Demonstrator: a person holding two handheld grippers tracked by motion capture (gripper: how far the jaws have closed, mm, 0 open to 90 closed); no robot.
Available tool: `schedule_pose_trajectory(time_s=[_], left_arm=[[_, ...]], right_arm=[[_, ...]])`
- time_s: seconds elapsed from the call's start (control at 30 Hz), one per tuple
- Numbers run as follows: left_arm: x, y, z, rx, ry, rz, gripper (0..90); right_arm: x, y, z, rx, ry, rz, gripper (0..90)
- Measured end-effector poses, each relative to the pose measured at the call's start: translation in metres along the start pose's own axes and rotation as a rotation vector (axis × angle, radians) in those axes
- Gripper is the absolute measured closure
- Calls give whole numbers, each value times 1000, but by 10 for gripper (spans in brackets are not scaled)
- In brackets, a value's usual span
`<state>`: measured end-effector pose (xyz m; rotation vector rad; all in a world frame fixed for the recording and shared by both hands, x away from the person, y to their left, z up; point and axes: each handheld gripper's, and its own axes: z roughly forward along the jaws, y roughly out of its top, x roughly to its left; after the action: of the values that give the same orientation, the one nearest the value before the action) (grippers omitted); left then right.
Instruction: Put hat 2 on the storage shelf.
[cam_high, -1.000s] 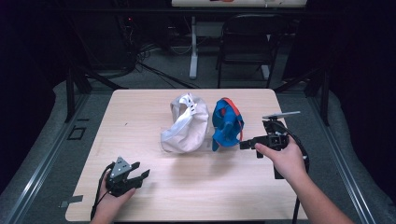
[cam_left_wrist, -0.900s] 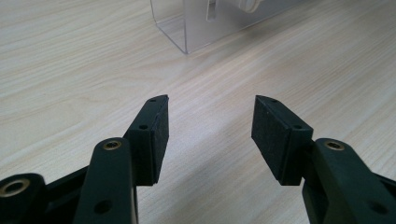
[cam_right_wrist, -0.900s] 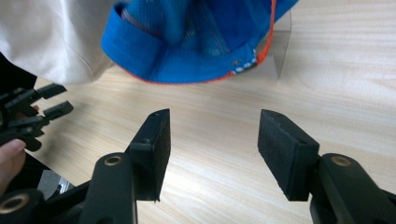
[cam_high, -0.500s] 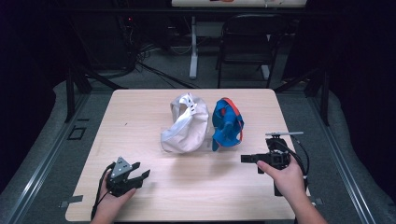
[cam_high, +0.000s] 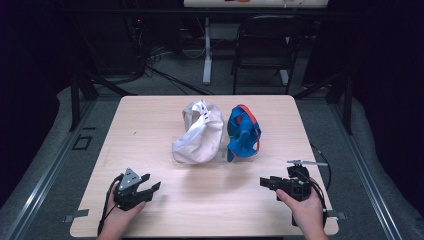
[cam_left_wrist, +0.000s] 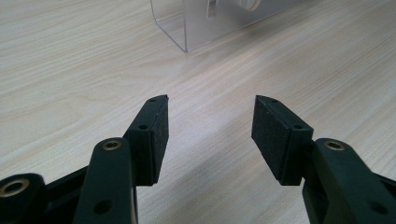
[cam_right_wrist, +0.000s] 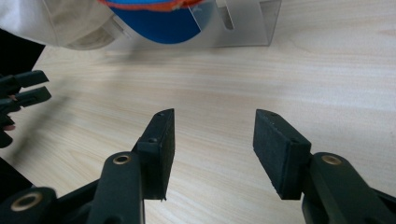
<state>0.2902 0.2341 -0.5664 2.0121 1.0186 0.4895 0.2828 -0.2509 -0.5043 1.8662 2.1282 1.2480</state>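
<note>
Near edge of pale wood-grain table (cam_high: 150, 130): left gripper (cam_high: 151, 187), black, jaws spread, nothing between; right gripper (cam_high: 265, 182), black, jaws likewise apart and empty, pointing left across the boards. Mid-table, well apart from both: white fabric cap (cam_high: 199, 134) and blue cap with orange trim (cam_high: 242, 131), side by side on clear acrylic stand (cam_left_wrist: 187, 25). No legible brand, label or lettering on either cap.

Table (cam_high: 150, 130) is bright, lit from above; room around is dark. Top of gripper views is blurry.
</note>
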Motion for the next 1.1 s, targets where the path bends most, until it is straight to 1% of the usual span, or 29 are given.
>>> schedule_pose_trajectory(time_s=[0.03,0.13,0.2,0.27,0.47,0.6,0.67,0.7,0.77,0.83,0.9,0.93,1.1], left_arm=[[0,0,0,0,0,-1,468],[0,0,0,0,0,-2,468],[0,0,0,-1,1,-3,468],[0,0,0,0,1,-2,468],[1,0,0,0,0,1,468],[2,0,0,1,-2,2,468],[1,0,0,-1,-1,2,468],[1,0,0,0,-2,3,468],[1,0,1,0,-4,4,468],[1,0,2,2,-7,1,468],[1,0,2,5,-6,1,468],[1,0,3,4,-5,0,468],[1,-1,4,8,-10,0,470]], right_arm=[[-1,-5,2,-6,0,-7,495],[-2,-14,5,-12,-1,-19,496],[-3,-20,7,-25,-12,-31,496],[-4,-24,9,-46,-12,-43,493],[-4,-33,12,-91,-27,-76,487],[-6,-38,15,-118,-45,-78,487],[-8,-39,16,-132,-57,-91,477],[-9,-40,17,-148,-69,-92,474],[-12,-41,20,-156,-76,-80,473],[-14,-42,22,-153,-77,-69,467],[-15,-42,25,-151,-100,-79,462],[-16,-42,26,-150,-102,-84,455],[-19,-42,27,-152,-99,-70,449]])
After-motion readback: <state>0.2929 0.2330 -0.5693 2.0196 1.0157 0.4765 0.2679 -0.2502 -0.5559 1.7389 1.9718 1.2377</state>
